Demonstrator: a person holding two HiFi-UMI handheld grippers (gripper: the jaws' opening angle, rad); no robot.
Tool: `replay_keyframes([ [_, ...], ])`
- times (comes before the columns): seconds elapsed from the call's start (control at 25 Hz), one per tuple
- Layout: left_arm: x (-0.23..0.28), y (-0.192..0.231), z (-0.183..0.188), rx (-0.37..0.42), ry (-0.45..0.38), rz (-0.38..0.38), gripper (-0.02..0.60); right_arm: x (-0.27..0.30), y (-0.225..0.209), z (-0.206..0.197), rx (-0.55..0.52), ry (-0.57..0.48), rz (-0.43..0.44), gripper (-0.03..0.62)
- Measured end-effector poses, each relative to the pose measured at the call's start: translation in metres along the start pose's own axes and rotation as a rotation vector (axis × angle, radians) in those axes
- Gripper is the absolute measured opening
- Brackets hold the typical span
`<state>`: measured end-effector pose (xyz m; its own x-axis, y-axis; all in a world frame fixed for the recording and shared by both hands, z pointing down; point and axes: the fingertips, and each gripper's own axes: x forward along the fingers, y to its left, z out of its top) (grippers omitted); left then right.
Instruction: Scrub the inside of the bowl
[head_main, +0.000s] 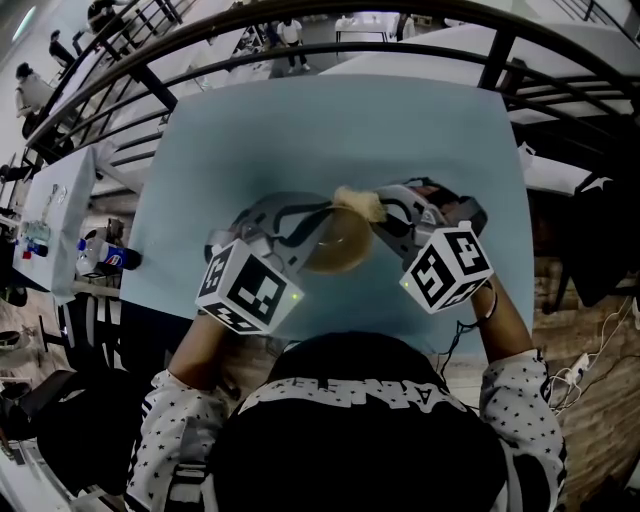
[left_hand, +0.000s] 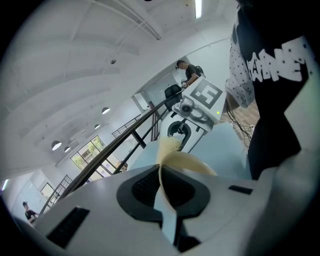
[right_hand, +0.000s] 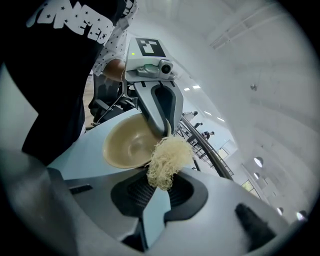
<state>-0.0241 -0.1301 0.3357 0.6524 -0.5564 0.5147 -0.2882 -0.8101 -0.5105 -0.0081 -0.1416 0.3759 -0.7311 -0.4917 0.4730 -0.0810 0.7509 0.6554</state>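
Right gripper (right_hand: 161, 189) pinches a fibrous scrubber (right_hand: 170, 157) at the far rim of the bowl (right_hand: 125, 142). Left gripper (left_hand: 162, 187) is clamped on that rim, with the bowl tilted at the bench (head_main: 300, 130). Advice: drive the scrubber down into the well, circle with steady pressure, left clamp firm. Right gripper view shows the bowl's inside; left gripper view shows only its edge.

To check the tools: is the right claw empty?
No, the right claw is shut on a pale fibrous scrubber.
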Motion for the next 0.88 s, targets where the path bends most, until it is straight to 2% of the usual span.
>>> replay_keyframes([
  [0.56,-0.002,0.013,0.009,-0.07,-0.044,0.064,0.025,-0.009,-0.006,-0.005,0.12,-0.009,-0.059,0.058],
  [0.88,-0.007,0.023,0.013,-0.15,-0.091,0.102,0.025,-0.015,-0.011,-0.003,0.178,-0.042,-0.103,0.058],
])
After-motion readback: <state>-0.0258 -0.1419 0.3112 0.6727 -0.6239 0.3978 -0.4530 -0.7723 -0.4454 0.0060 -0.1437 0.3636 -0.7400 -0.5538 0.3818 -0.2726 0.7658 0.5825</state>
